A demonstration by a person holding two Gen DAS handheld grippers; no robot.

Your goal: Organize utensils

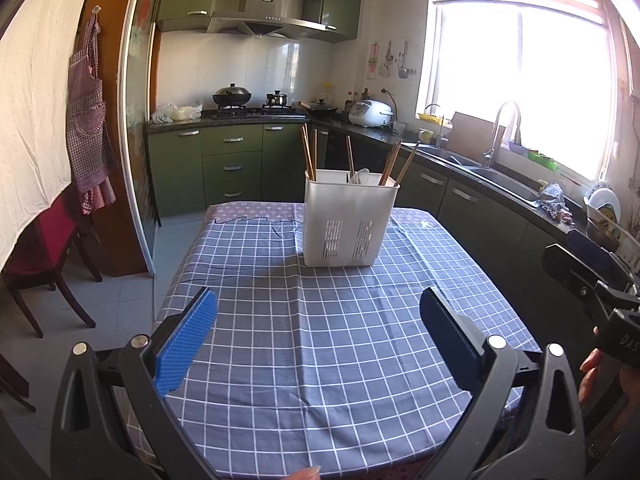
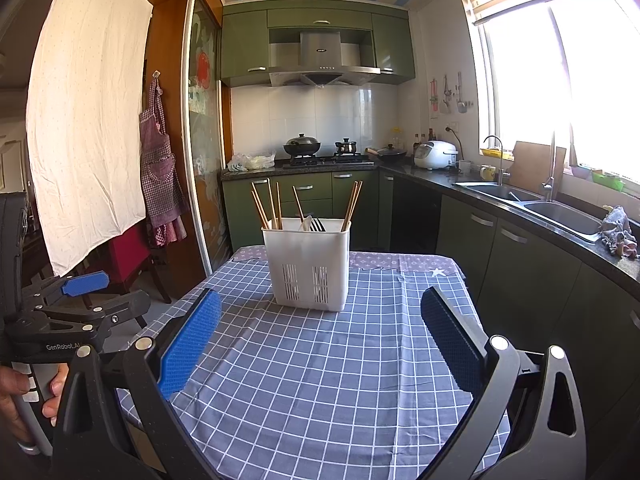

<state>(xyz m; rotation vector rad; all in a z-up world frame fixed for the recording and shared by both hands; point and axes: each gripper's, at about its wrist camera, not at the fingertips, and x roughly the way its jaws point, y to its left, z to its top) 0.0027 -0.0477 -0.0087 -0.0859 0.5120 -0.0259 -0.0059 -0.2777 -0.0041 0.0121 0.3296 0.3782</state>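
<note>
While grippers (image 1: 318, 312) gape — caddy (image 1: 346, 224) mid-cloth.

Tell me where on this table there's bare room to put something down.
Bare cloth runs from the white utensil caddy to the table's near edge, under both open grippers, left and right. Strips flank the caddy too. Only the caddy's far-end spot is taken.

Both cameras sit low over the near end of the desk (image 1: 304, 360) and face along it toward the caddy (image 1: 346, 224), with the stove beyond. The left wrist view looks at the caddy from its left, the right wrist view from its right and a little nearer. Each frames its own spread jaws at the bottom. Both share the caddy, the checked cloth, the sink counter and the window right of the caddy.
</note>
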